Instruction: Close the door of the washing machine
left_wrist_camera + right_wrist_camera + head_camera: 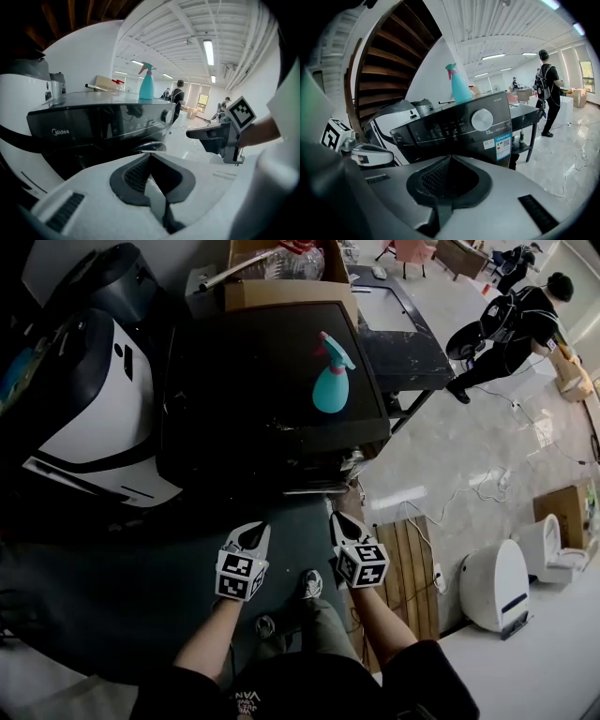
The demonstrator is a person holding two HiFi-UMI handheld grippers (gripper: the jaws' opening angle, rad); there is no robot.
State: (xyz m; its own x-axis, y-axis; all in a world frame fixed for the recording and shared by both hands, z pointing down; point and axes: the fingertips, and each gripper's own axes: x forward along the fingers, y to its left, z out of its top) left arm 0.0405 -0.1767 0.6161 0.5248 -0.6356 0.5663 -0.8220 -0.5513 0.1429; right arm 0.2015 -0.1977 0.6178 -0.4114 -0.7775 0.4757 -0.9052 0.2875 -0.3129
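Observation:
The black washing machine stands straight ahead, a teal spray bottle on its lid. Its control panel with a round knob faces both gripper views. Under the panel a curved shiny door rim shows; I cannot tell whether the door is latched. My left gripper and right gripper hover side by side just in front of the machine, apart from it, both shut with nothing between their jaws. The left gripper view shows its own shut tips and the right gripper beside them.
A white and black appliance stands at the machine's left. Behind are a cardboard box and a dark table. A wooden pallet and a white appliance lie to the right. A person stands far off; cables cross the floor.

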